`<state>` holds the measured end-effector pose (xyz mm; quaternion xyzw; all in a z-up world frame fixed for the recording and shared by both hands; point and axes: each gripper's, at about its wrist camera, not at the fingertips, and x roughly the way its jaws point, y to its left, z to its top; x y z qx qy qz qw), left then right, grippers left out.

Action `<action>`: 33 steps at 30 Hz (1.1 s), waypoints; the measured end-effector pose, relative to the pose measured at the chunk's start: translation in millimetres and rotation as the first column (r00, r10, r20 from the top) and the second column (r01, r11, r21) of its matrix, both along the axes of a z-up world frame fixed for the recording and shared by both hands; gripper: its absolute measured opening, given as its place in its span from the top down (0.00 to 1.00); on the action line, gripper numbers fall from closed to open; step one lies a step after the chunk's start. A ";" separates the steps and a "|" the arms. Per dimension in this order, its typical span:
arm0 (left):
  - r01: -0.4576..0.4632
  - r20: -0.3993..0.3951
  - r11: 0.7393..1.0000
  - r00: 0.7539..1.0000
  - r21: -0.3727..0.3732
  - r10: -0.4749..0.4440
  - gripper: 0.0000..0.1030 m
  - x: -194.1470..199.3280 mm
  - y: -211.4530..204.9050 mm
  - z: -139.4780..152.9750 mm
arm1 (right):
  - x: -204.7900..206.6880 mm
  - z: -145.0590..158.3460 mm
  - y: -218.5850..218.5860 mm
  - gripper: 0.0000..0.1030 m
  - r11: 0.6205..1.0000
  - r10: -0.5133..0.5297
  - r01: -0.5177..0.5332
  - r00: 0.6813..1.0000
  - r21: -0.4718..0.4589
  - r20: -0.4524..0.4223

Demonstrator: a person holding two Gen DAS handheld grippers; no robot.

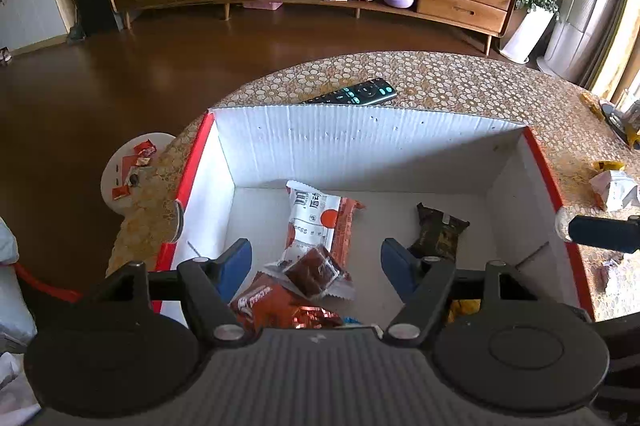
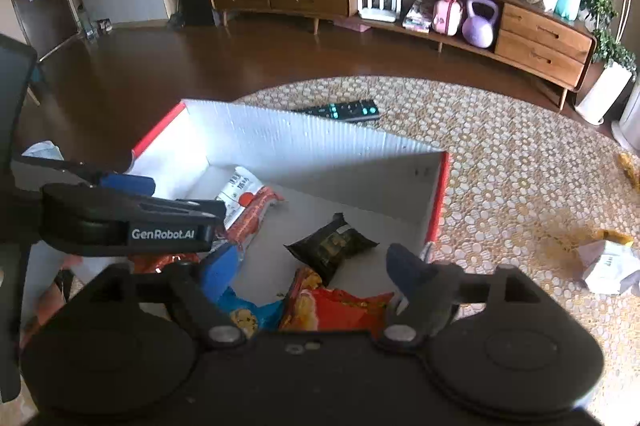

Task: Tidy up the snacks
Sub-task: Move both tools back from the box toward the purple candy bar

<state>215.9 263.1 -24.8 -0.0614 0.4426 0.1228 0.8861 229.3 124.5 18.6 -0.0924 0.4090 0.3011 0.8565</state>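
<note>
**Hovering over the snack box: both hand-held grippers spread and empty**

Looking down from the left wrist view, the left hand-held gripper (image 1: 316, 258) hangs above the white, red-edged box (image 1: 360, 142) with its blue fingers (image 1: 236, 262) apart and nothing between them. Directly below the gap lies a clear-wrapped brown snack (image 1: 316, 272), resting on a white-and-orange packet (image 1: 310, 222) that runs toward the far wall. An orange foil packet (image 1: 276, 302) lies nearest the gripper body. A dark packet (image 1: 438, 230) sits just beyond the right finger, near the box's right wall.

From the right wrist view, the right hand-held gripper (image 2: 308, 266) is likewise spread wide and empty above the box's near right corner. The dark packet (image 2: 332, 242) lies between and slightly beyond its fingers; a red-and-yellow packet (image 2: 340, 306) and a blue packet (image 2: 248, 310) lie close beneath the gripper body. The left gripper's side (image 2: 132, 218) enters from the left.

The box stands on a pebble-patterned worktop (image 1: 460, 82), with a remote control (image 1: 356, 92) behind its far wall and a crumpled white wrapper (image 2: 608, 266) well to its right.
</note>
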 end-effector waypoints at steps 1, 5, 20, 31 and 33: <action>0.003 0.004 1.000 1.000 -0.001 -0.003 0.31 -2.8 -1.2 2.5 | -2.0 2.8 -2.0 0.15 1.000 0.003 -0.003 1.000 0.003 0.004; 0.014 0.023 1.000 1.000 0.007 -0.014 0.28 -15.9 -8.4 14.3 | -12.0 13.5 -12.5 0.11 1.000 0.016 -0.016 1.000 0.024 0.004; 0.082 0.125 0.997 0.989 0.000 -0.082 0.03 -62.7 -53.8 50.7 | -53.2 48.7 -73.6 0.01 0.997 -0.014 0.008 0.997 0.077 0.071; 0.172 0.172 0.985 0.971 -0.011 -0.168 0.02 -81.6 -119.7 65.9 | -69.8 70.9 -147.0 0.00 0.988 -0.093 0.079 0.990 0.133 0.108; 0.184 0.180 0.983 0.967 -0.006 -0.180 0.02 -83.1 -134.2 66.5 | -69.6 71.4 -161.3 0.00 0.985 -0.115 0.100 0.987 0.138 0.109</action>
